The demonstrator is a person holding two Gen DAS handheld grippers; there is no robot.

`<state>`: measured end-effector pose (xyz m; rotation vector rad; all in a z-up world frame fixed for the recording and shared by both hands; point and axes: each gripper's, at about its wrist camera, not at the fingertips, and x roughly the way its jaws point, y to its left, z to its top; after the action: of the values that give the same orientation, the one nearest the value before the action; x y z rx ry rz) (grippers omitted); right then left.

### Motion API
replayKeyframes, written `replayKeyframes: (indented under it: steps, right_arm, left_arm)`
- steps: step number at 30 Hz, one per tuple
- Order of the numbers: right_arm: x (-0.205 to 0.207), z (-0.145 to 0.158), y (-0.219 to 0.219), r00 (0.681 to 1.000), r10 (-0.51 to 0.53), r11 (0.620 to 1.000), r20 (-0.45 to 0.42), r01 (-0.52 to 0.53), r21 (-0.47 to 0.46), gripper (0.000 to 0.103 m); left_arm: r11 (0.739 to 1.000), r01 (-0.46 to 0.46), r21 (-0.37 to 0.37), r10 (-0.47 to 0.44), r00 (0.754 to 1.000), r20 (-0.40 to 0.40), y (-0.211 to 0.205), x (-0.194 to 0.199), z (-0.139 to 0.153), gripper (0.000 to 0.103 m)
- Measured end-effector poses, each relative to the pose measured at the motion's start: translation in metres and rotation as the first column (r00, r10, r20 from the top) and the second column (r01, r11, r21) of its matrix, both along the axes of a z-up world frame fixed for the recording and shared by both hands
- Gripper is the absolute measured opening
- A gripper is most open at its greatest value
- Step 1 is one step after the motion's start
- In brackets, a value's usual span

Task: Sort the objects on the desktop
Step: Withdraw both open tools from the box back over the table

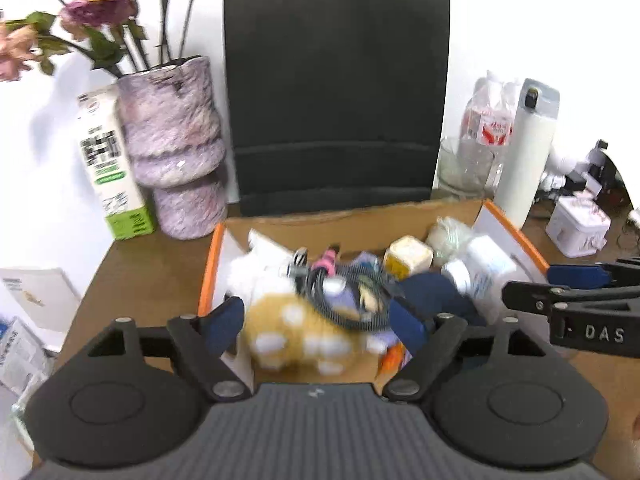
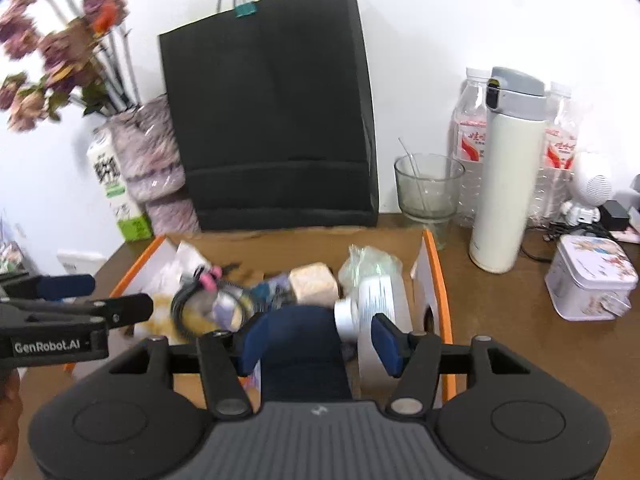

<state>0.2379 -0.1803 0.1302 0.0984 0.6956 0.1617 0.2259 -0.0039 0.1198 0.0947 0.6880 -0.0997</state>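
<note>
An open cardboard box with orange edges sits on the brown desk, full of small objects. In it lie a yellow plush toy with white spots, a coiled black cable, a beige cube, a white bottle and a dark blue cloth item. My left gripper is open above the plush toy and cable. My right gripper is open over the blue cloth item, beside the bottle. Each gripper shows at the edge of the other's view.
A black paper bag stands behind the box. A purple vase with flowers and a milk carton stand at the left. A glass cup, white thermos, water bottles and a tin stand at the right.
</note>
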Motion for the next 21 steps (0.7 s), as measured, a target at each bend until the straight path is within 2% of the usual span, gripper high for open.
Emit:
replayKeyframes:
  steps: [2,5,8,11,13,17,19,21]
  right_arm:
    - [-0.018,-0.002,0.003,1.000,0.003,1.000,-0.003,-0.003,-0.026,0.058]
    - [-0.046,-0.006,0.008,1.000,0.003,0.999,0.001,-0.003,-0.049,0.066]
    - [-0.079,-0.013,0.013,1.000,0.014,0.997,0.017,-0.013,-0.078,0.068]
    - [-0.118,-0.023,0.016,0.999,0.016,0.992,0.041,-0.010,-0.122,0.076]
    - [-0.145,-0.032,0.014,0.998,0.014,0.990,0.054,-0.007,-0.141,0.077]
    - [-0.207,-0.056,0.012,0.999,0.037,0.990,0.031,-0.032,-0.137,0.081]
    - [-0.234,-0.067,0.010,0.999,0.035,0.992,0.019,-0.033,-0.125,0.082]
    - [-0.259,-0.077,0.012,0.999,0.036,0.991,0.002,-0.035,-0.125,0.082]
  left_arm:
    - [1.000,-0.016,0.015,0.015,1.000,0.001,-0.002,-0.018,-0.002,0.087]
    - [1.000,-0.023,0.005,0.023,1.000,0.017,-0.003,-0.050,-0.004,0.100]
    - [1.000,-0.016,-0.024,0.017,0.999,0.029,-0.003,-0.087,-0.009,0.101]
    - [0.997,-0.048,-0.052,0.050,0.998,0.033,-0.001,-0.127,-0.021,0.103]
    - [0.995,-0.058,-0.077,0.061,0.997,0.038,0.000,-0.156,-0.031,0.103]
    - [0.989,-0.080,-0.124,0.084,0.996,0.027,0.005,-0.215,-0.057,0.103]
    - [0.988,-0.089,-0.126,0.093,0.995,0.026,0.008,-0.240,-0.070,0.103]
    - [0.991,-0.098,-0.090,0.101,0.994,0.033,0.010,-0.263,-0.079,0.103]
